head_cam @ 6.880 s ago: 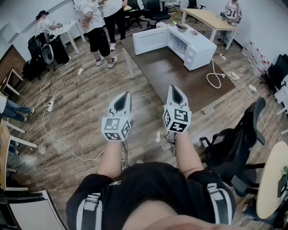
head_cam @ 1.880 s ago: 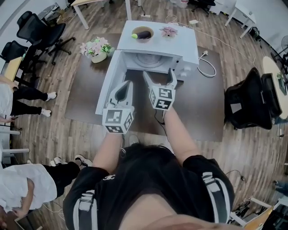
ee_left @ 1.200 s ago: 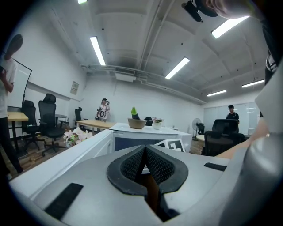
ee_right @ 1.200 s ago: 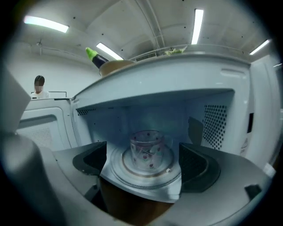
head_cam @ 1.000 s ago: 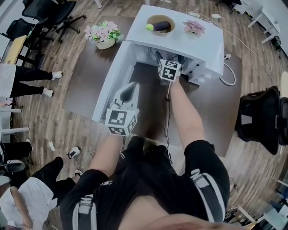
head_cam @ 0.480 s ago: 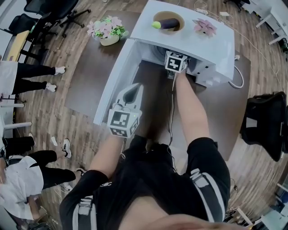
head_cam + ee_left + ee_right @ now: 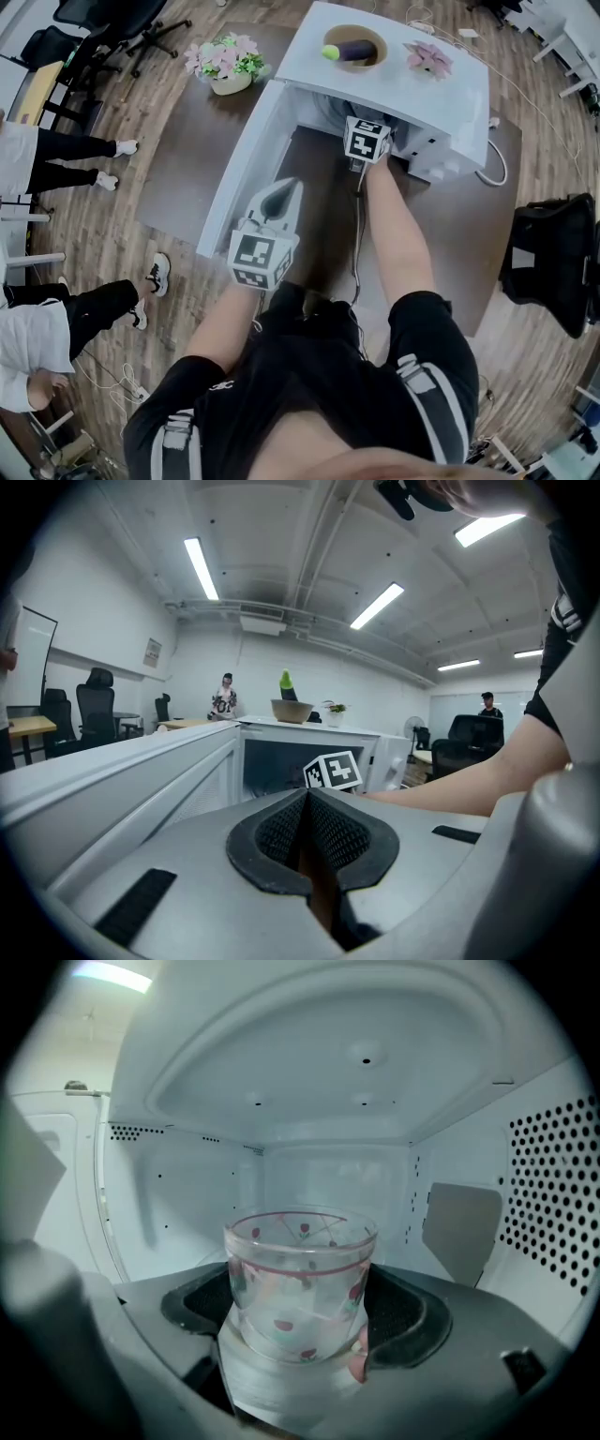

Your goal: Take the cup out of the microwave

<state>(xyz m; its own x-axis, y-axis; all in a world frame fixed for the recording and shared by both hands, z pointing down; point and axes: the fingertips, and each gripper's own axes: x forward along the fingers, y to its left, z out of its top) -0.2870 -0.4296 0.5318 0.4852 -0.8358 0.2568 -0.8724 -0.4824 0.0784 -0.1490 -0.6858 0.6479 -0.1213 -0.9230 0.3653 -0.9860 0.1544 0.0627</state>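
Note:
A clear glass cup (image 7: 300, 1283) with small red flowers stands on the turntable inside the white microwave (image 7: 412, 89), whose door (image 7: 239, 178) hangs open to the left. My right gripper (image 7: 298, 1309) reaches into the cavity. Its jaws have just been closing, and the pads now meet the cup's two sides. In the head view only its marker cube (image 7: 366, 139) shows at the microwave's mouth. My left gripper (image 7: 284, 186) hangs outside in front of the open door, shut with nothing in it (image 7: 307, 803).
On the microwave's top sit a bowl (image 7: 352, 45) with an aubergine and a pink paper flower (image 7: 427, 58). A flower pot (image 7: 225, 64) stands on the dark table (image 7: 187, 159). A black chair with a bag (image 7: 548, 262) is at the right, people (image 7: 37, 337) at the left.
I have come up to the microwave, and my right gripper has gone into its cavity. The left gripper has stayed by the door. A person at the left has walked on.

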